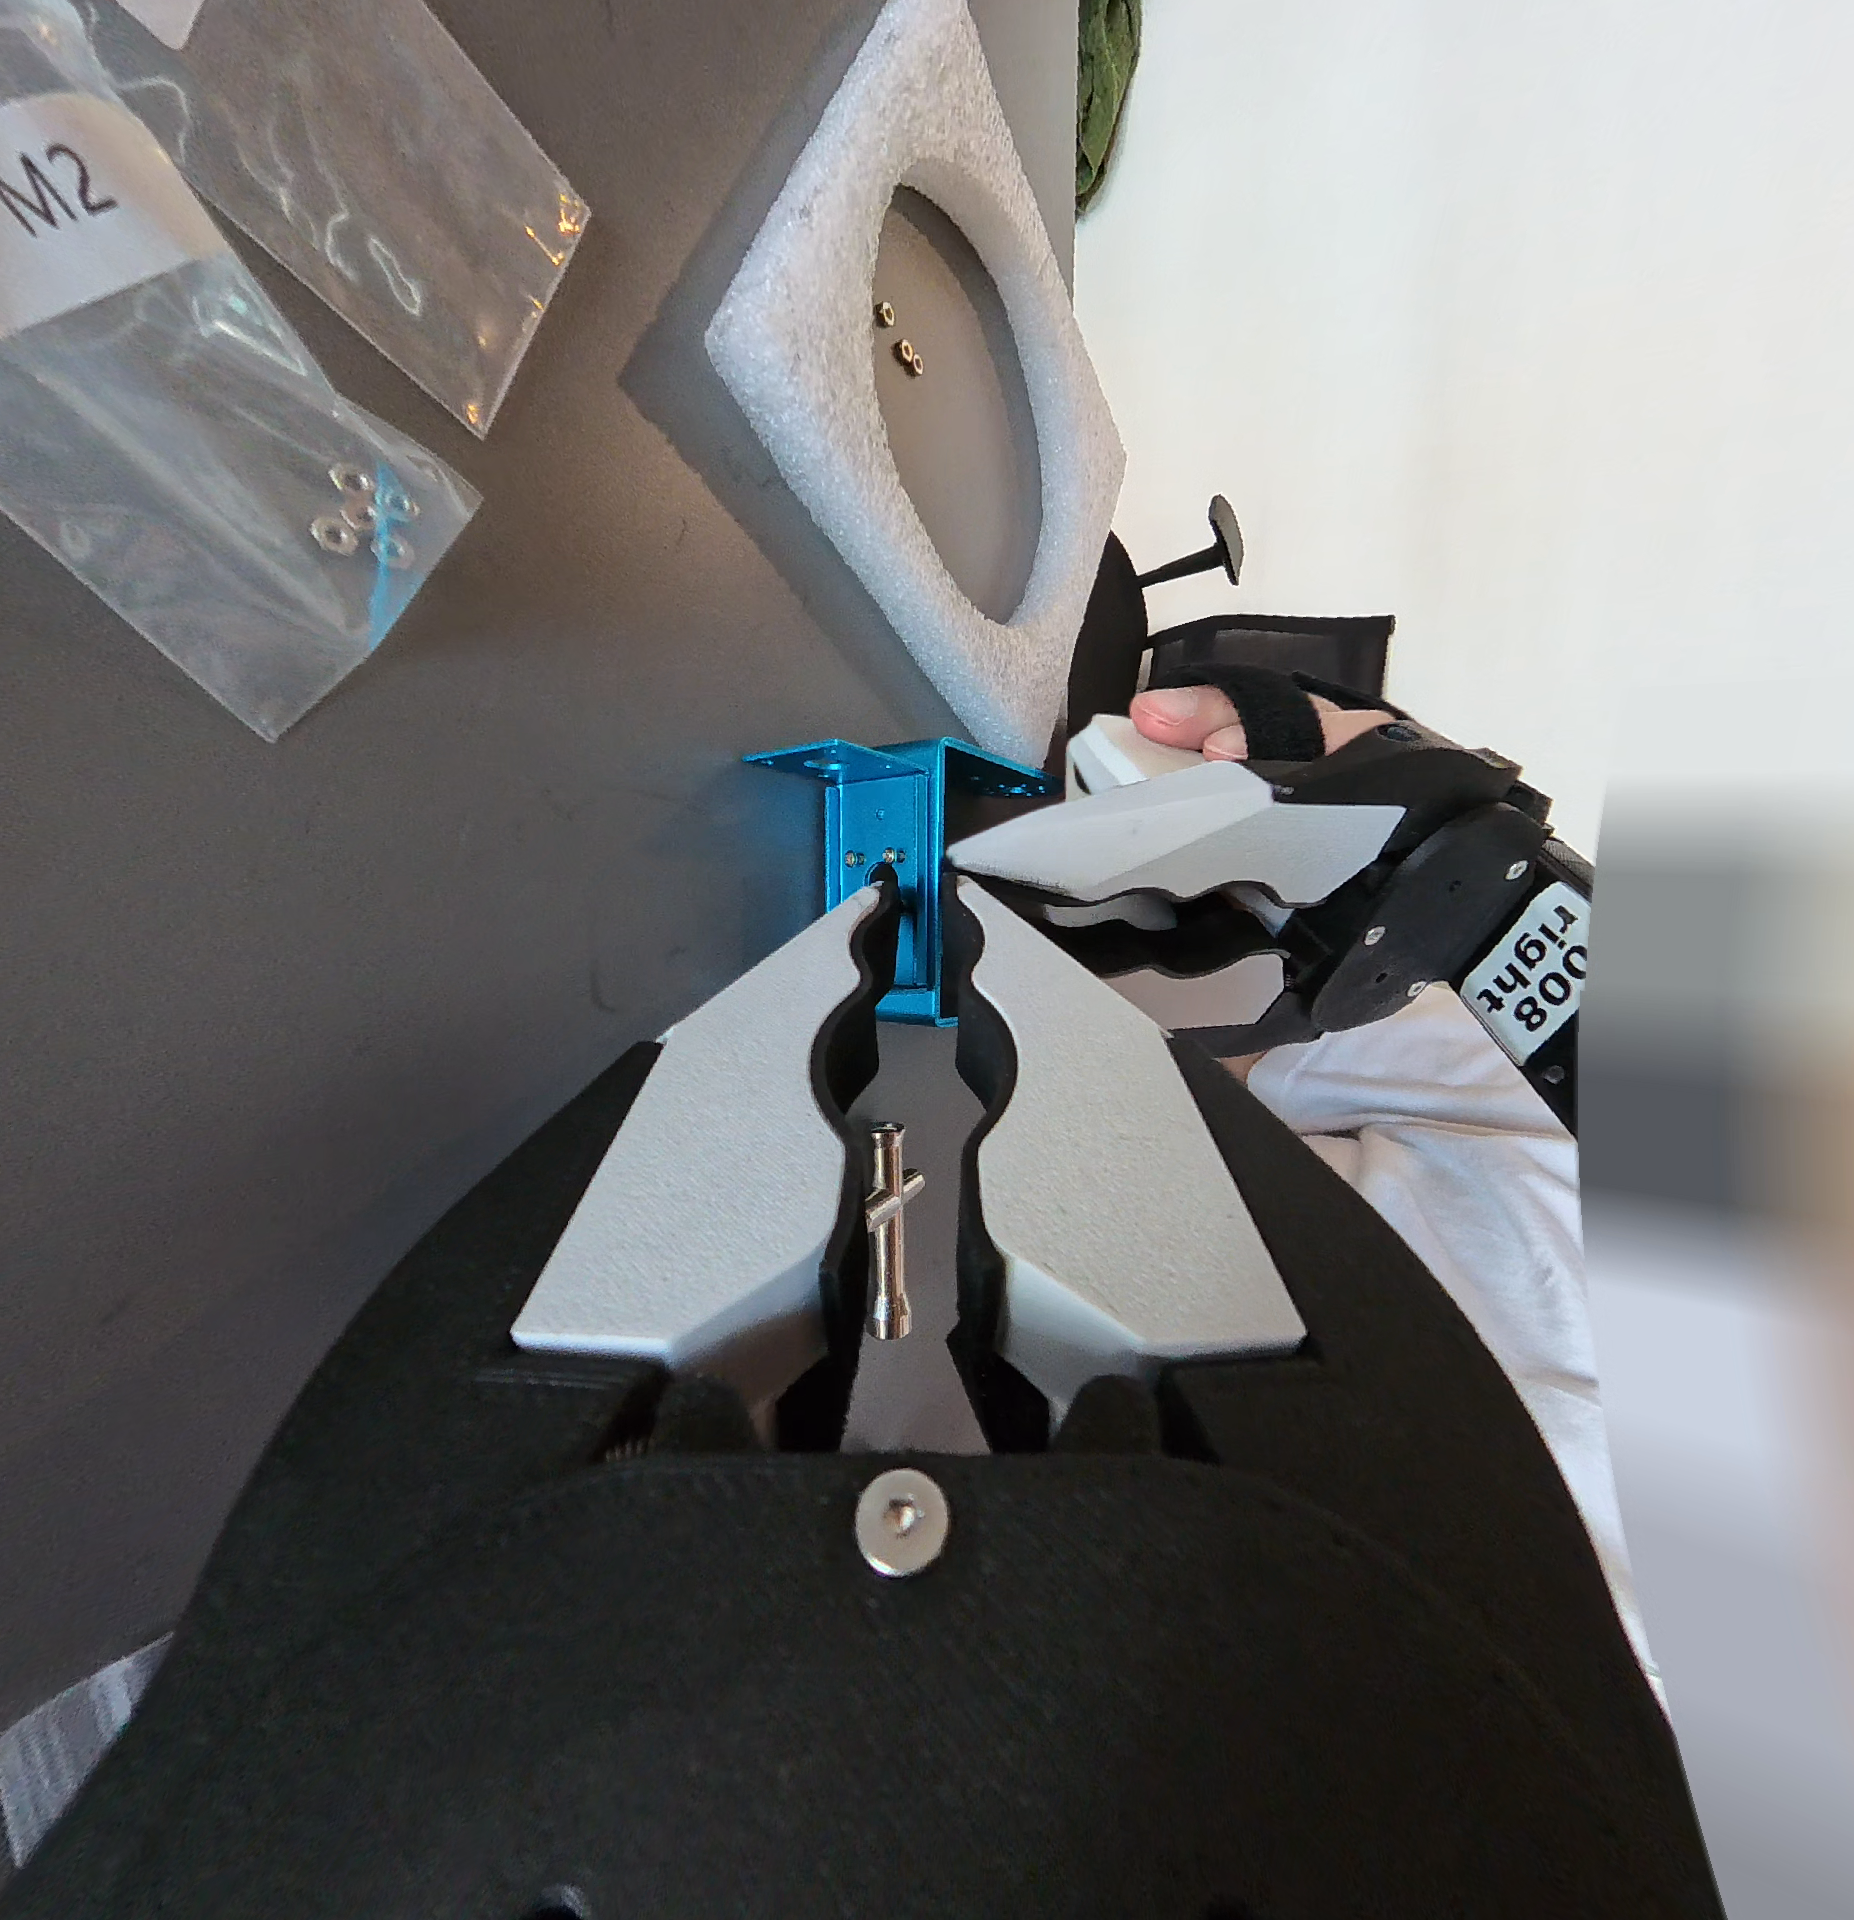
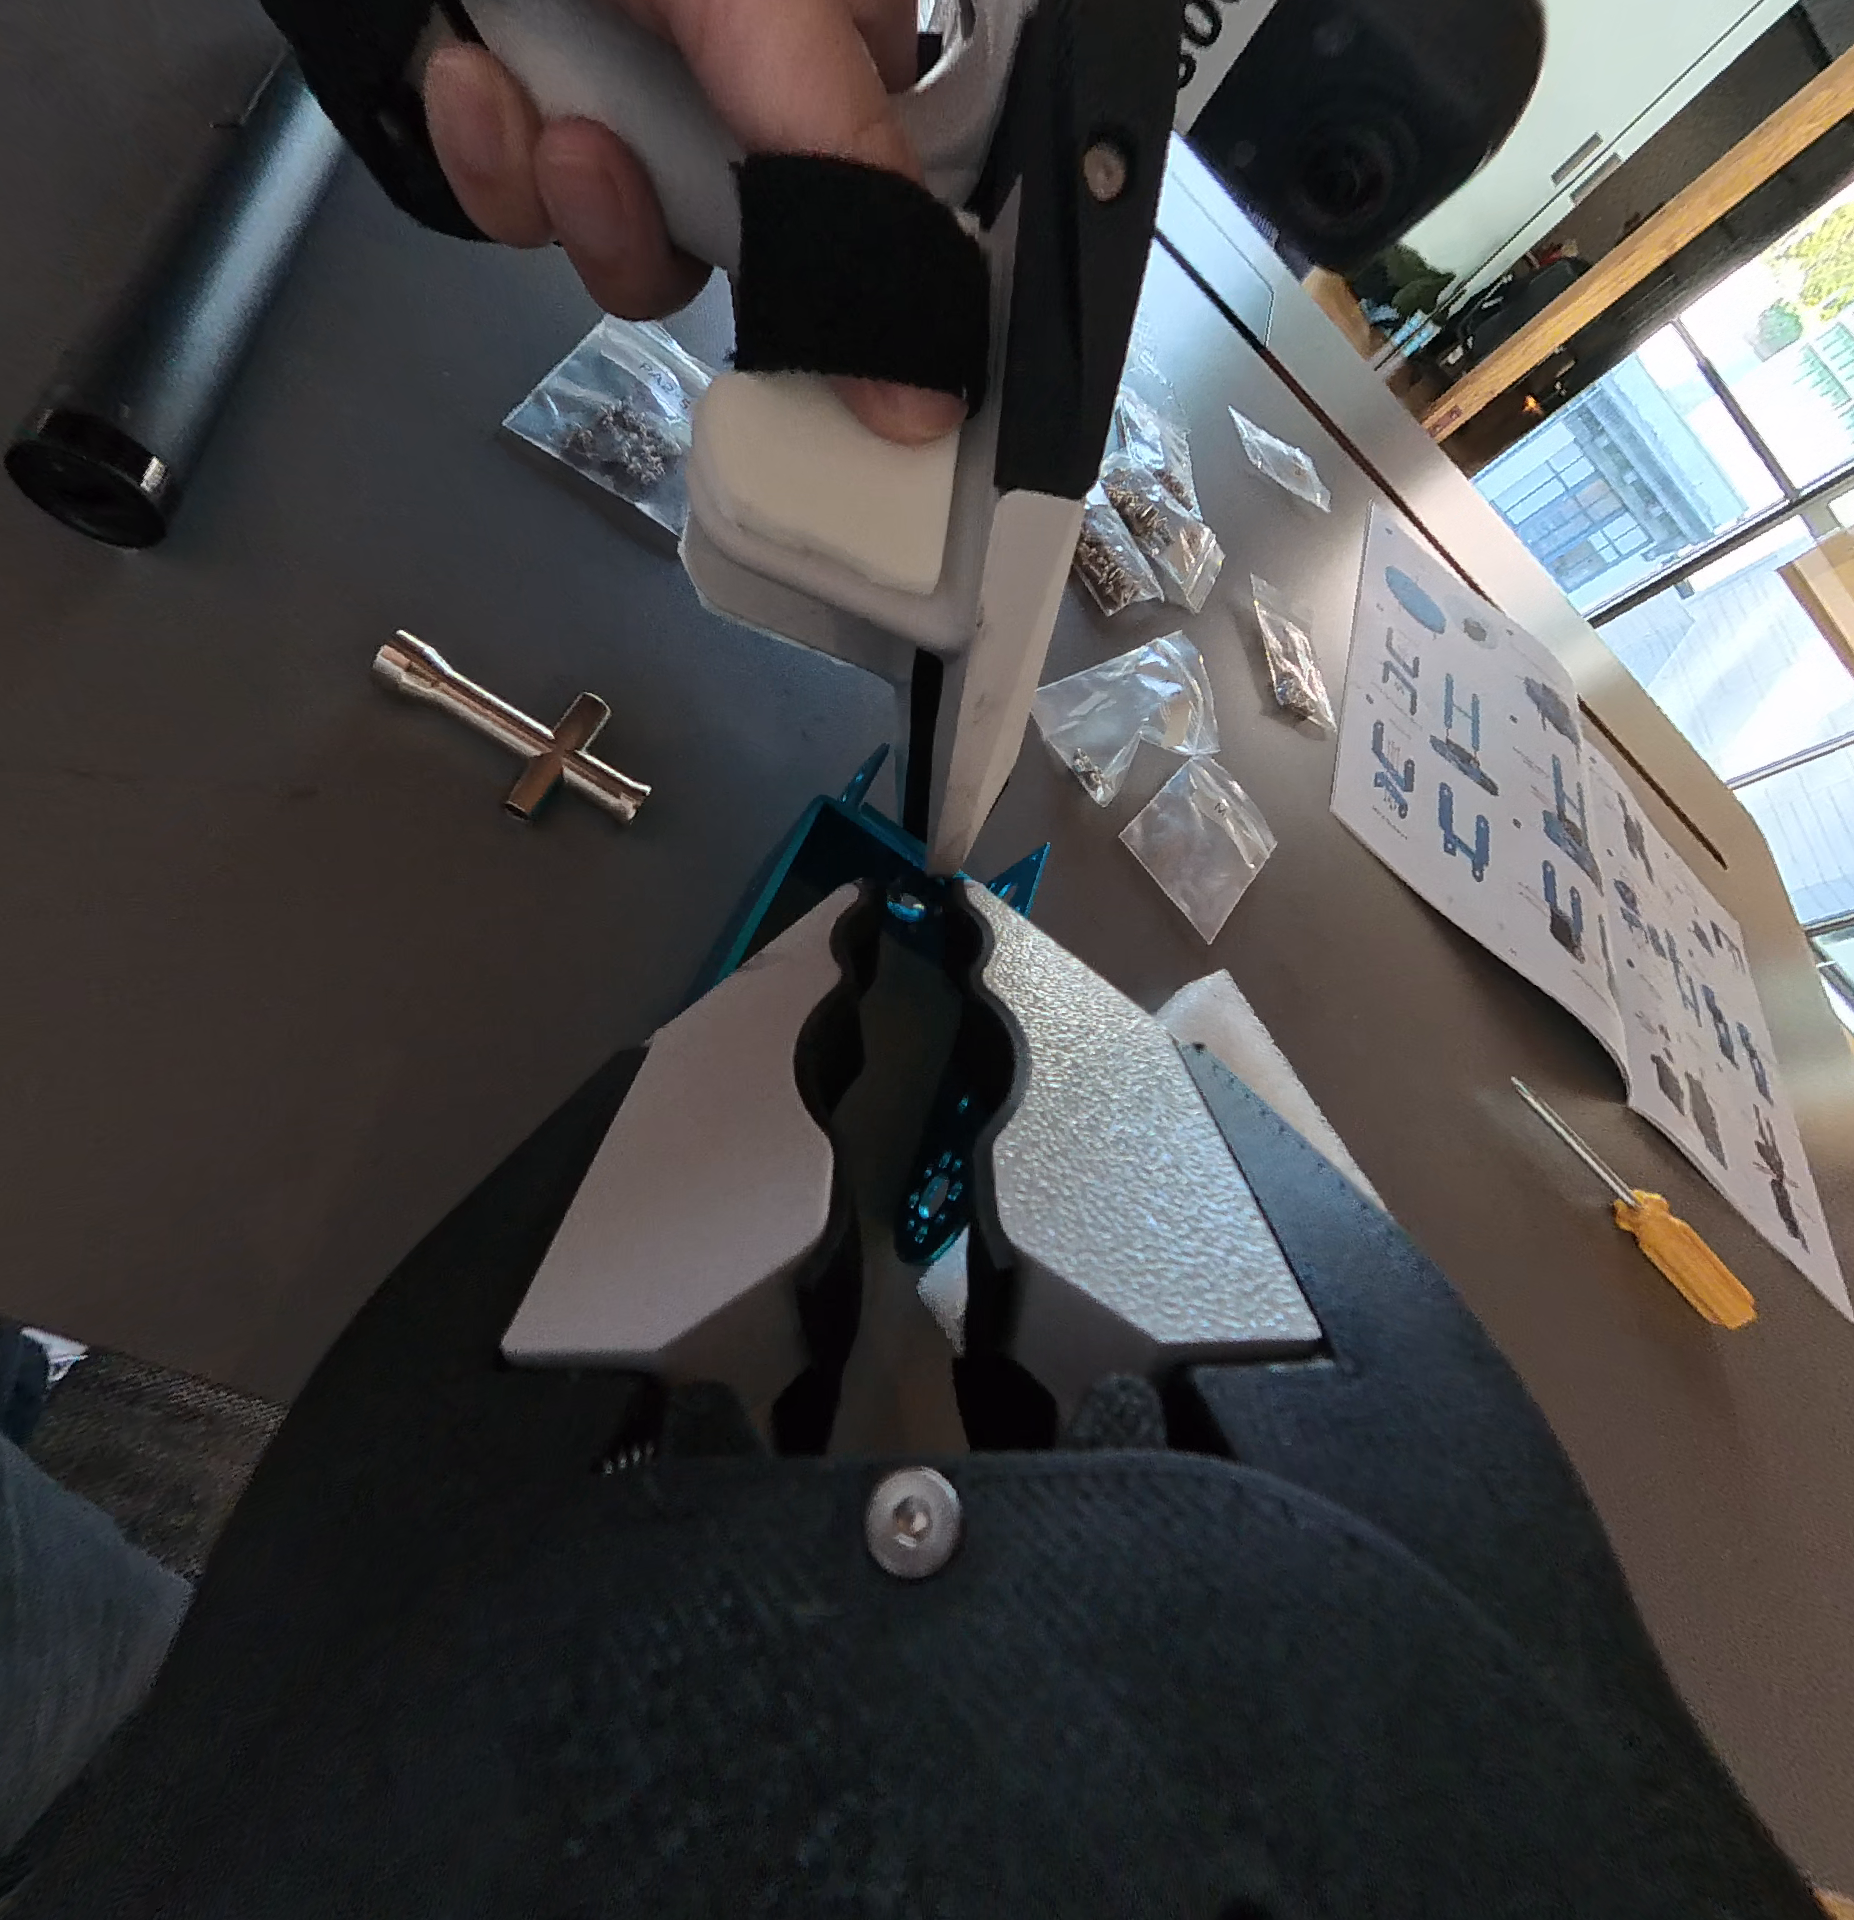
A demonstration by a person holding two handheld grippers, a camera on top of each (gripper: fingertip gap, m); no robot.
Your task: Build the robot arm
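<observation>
Left gripper (image 1: 918, 894), left wrist view: jaws narrowly parted, tips against the upright blue bracket (image 1: 887, 831); whether they pinch it I cannot tell. Cross wrench (image 1: 890, 1236) lies on the grey table (image 1: 279, 935) between the fingers, untouched. Right gripper (image 1: 996, 883) comes in from the right, tips at the bracket. Foam block (image 1: 798, 364) with small nuts (image 1: 899, 338) behind; clear bags (image 1: 227, 468) upper left.

Right gripper (image 2: 912, 899), right wrist view: jaws nearly closed, pinching a blue plate (image 2: 928, 1195) at the bracket (image 2: 809, 862). Left gripper (image 2: 949, 831) descends from above, hand (image 2: 632, 135) on it. Only here: wrench (image 2: 512, 743) left, black tube (image 2: 164, 353), screw bags (image 2: 1151, 707), instruction sheet (image 2: 1588, 904), yellow screwdriver (image 2: 1671, 1257).
</observation>
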